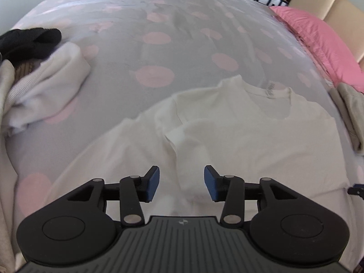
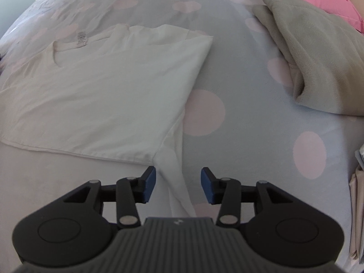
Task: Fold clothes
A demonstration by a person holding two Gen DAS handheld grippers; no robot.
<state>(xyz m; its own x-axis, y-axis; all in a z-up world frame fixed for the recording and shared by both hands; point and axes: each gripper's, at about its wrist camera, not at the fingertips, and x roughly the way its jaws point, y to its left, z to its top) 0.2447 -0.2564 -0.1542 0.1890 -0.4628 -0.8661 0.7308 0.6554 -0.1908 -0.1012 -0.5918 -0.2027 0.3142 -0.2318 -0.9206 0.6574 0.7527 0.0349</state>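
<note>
A white T-shirt point(image 1: 238, 132) lies flat on the grey bedspread with pink dots point(image 1: 159, 45), its right side folded inward over the chest. My left gripper point(image 1: 181, 183) hovers open above the shirt's lower middle, with nothing between its blue pads. In the right wrist view the same T-shirt point(image 2: 102, 91) fills the left half, collar and label at the far end. My right gripper point(image 2: 178, 185) stands open over the shirt's lower right edge, where a narrow strip of cloth runs below the jaws without being pinched.
A heap of pale clothes point(image 1: 45, 86) with a black garment point(image 1: 29, 41) lies at the left. A folded grey-green fleece point(image 2: 314, 52) rests at the right, beside a pink pillow point(image 1: 318, 43). More pale cloth point(image 2: 357, 204) shows at the right edge.
</note>
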